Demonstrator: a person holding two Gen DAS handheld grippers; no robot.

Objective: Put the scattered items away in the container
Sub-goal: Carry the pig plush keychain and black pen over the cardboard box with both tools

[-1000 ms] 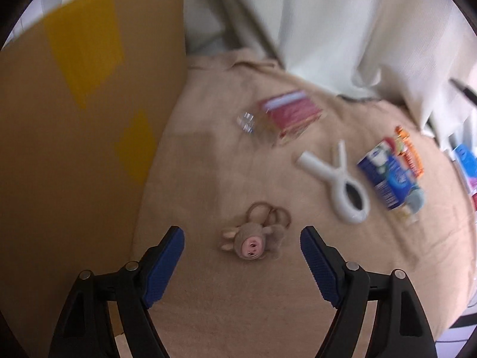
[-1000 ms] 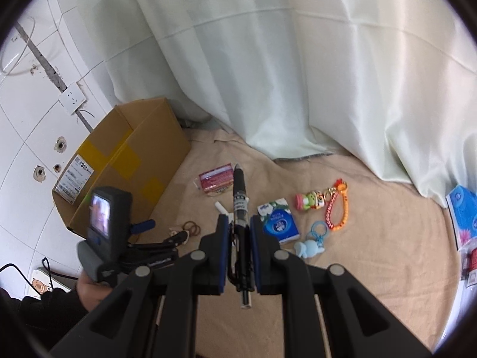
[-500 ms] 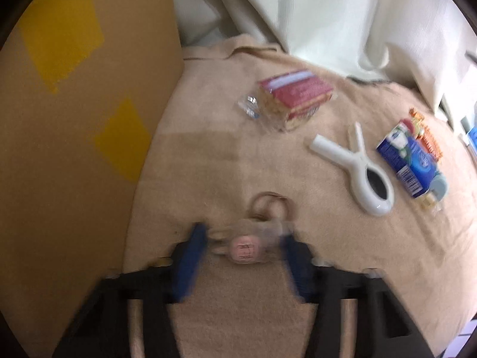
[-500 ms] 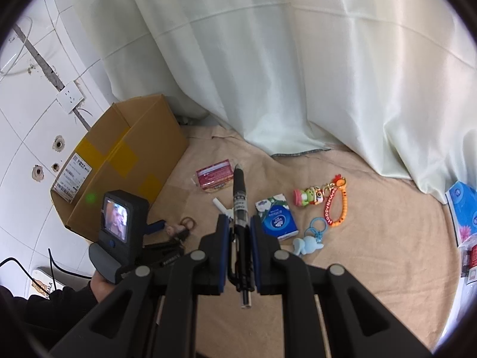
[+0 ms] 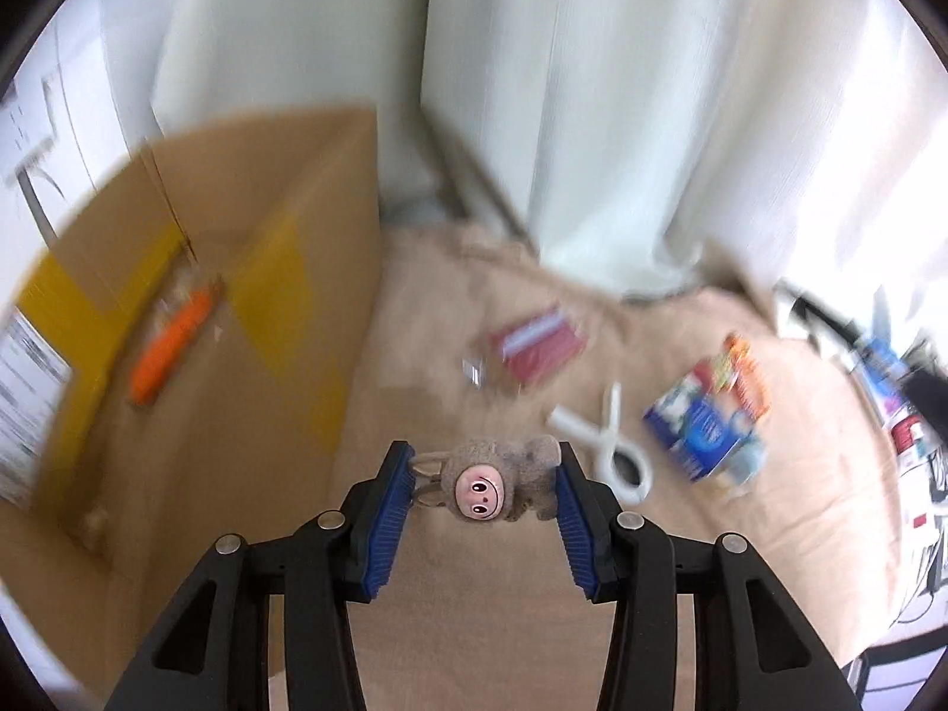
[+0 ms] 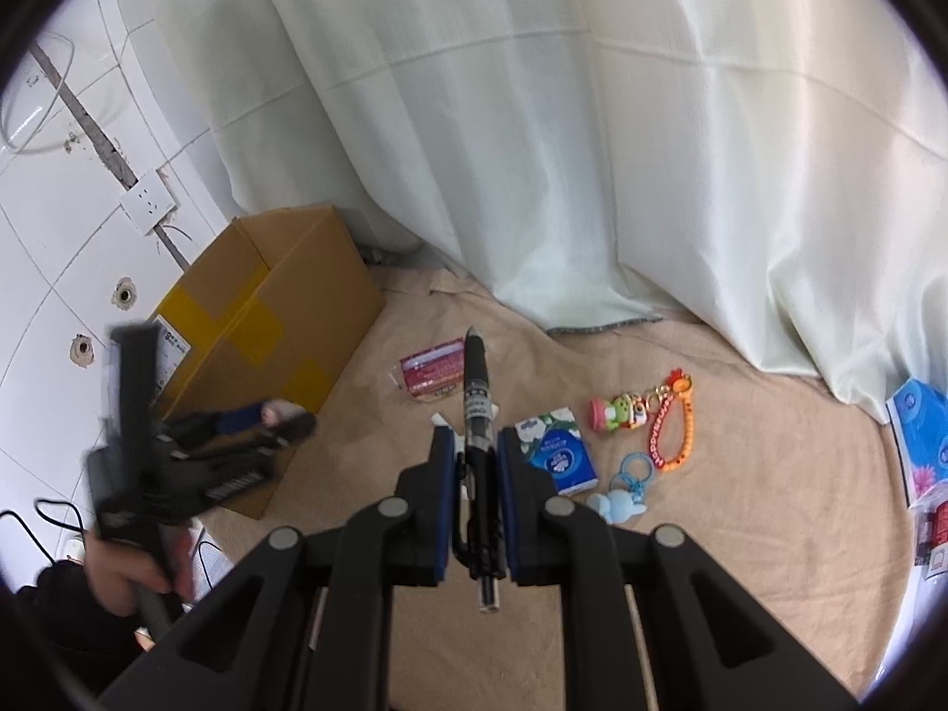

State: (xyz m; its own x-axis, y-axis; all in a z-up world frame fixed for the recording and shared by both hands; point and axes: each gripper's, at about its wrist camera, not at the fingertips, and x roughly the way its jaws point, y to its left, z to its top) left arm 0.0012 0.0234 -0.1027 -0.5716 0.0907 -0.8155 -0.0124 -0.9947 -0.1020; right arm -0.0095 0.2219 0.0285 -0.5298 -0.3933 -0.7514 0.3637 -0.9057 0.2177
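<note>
Left gripper point(image 5: 483, 489) clamps a plush keychain point(image 5: 483, 483), raised at frame centre. Right gripper point(image 6: 476, 465) clenches a black pen point(image 6: 477, 415) pointing forward. Beige blanket point(image 6: 740, 503) below; cardboard box point(image 6: 260, 320) at left

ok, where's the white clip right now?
In the left wrist view the white clip lies on the beige blanket, right of the left claw, between the red packet and the blue tissue pack.

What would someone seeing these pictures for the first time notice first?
Probably the small plush toy with a pink face, pinched in the left tool and lifted beside the cardboard box. Next, the black pen clamped upright in the right tool, above trinkets scattered on the beige cloth.
</note>
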